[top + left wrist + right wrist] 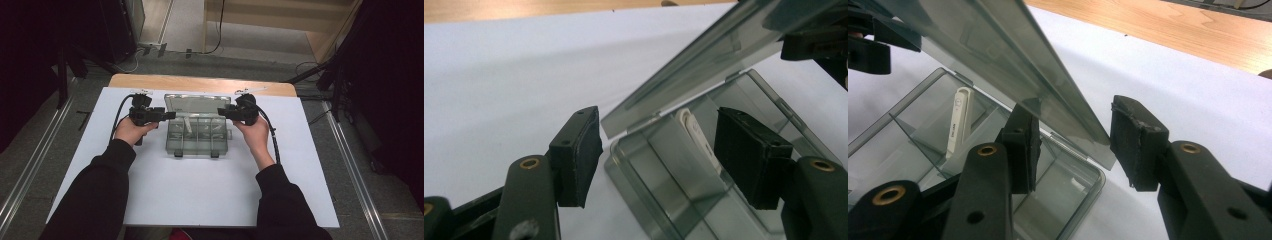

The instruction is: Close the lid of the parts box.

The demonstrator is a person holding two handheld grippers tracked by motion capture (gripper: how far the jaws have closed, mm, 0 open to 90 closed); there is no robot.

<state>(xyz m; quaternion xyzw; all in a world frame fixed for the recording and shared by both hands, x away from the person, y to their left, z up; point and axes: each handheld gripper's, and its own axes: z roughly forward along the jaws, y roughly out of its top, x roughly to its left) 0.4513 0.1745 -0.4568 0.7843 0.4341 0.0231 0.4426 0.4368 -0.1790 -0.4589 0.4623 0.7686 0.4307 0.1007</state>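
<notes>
Two black sleeves came in from the near edge in the high view, each hand gripping a set of tongs over the white sheet (200,190) that covered the tabletop (200,82). Left tongs (169,115) sat at the left end of a clear smoky plastic compartment box (199,136), right tongs (223,112) at its right end. In the left gripper view the left tongs (659,155) stood wide open, straddling the near corner of the box (664,200) with one pad outside on the sheet and the other over the compartments; neither pad pressed on anything. In the right gripper view the right tongs (1073,145) were about half open with the edge of the raised lid (1013,65) running between the pads; a visible gap on the outer pad's side, inner pad close against the lid, contact hard to tell, no firm clamp seen. The lid (197,104) was hinged at the far side and tilted up, leaning away. Inside the box a white stick-shaped item (958,122), maybe a USB drive, leaned upright in one compartment (187,125). Box lay mid-sheet, far half. Beyond it bare wood strip, then floor and cables.
</notes>
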